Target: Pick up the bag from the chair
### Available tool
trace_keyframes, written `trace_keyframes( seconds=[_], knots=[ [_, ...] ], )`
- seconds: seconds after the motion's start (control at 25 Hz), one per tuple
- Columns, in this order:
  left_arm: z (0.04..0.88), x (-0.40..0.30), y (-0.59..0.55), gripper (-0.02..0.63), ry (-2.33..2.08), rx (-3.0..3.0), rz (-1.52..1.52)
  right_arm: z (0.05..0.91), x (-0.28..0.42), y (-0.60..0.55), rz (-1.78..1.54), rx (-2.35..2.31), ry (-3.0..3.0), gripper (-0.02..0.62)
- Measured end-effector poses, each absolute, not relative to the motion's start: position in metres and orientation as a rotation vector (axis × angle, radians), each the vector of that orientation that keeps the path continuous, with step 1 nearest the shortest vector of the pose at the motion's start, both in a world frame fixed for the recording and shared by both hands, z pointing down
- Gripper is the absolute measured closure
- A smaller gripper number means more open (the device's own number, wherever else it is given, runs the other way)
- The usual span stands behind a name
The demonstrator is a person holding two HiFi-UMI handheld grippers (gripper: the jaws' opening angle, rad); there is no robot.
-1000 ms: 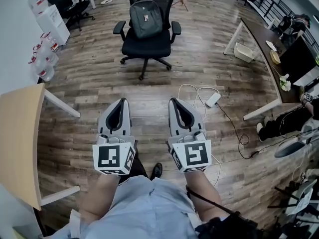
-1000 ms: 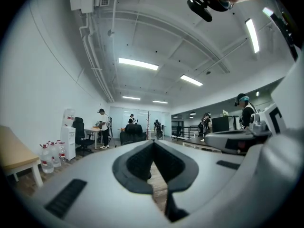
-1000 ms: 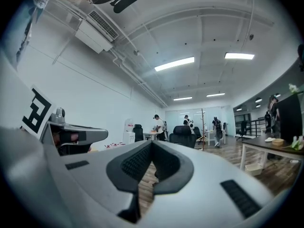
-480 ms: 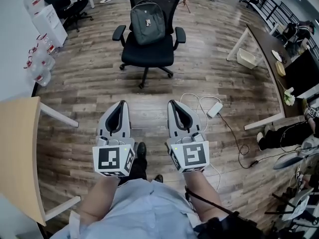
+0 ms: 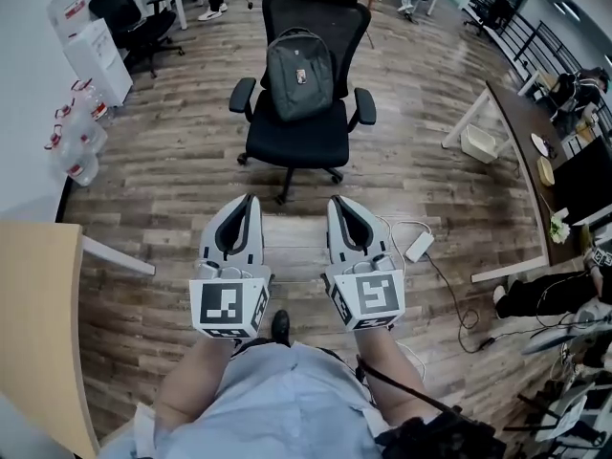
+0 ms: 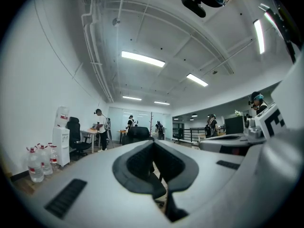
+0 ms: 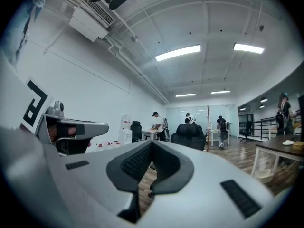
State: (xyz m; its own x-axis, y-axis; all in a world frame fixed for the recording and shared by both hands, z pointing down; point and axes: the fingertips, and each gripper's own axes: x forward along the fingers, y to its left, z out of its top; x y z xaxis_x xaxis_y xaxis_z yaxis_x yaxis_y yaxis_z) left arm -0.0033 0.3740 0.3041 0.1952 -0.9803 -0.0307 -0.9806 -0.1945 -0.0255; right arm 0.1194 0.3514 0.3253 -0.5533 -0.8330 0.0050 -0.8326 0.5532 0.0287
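Observation:
A grey backpack stands upright on the seat of a black office chair, leaning on its backrest, at the top middle of the head view. Both grippers are held level side by side in front of the person, short of the chair and pointing at it. The left gripper is shut with nothing in it, and so is the right gripper. In the left gripper view the shut tips line up with the chair far ahead. Beyond the shut tips in the right gripper view, the chair shows its front.
Several water bottles and a white dispenser stand along the left wall. A wooden table is at the near left. A white cable and adapter lie on the floor at the right, near a desk and a white bin.
The person has walked forward with both grippers held out; the chair with the backpack is now closer and lower in the head view. Both grippers stay shut.

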Motion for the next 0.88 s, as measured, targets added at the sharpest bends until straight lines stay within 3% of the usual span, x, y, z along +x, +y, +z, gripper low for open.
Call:
trace_keyframes(
  seconds=[0.88],
  knots=[
    [0.33, -0.038, 0.234, 0.606, 1.949, -2.466, -0.05, 0.337, 0.098, 0.214, -0.018, 1.532, -2.689, 0.594]
  ],
)
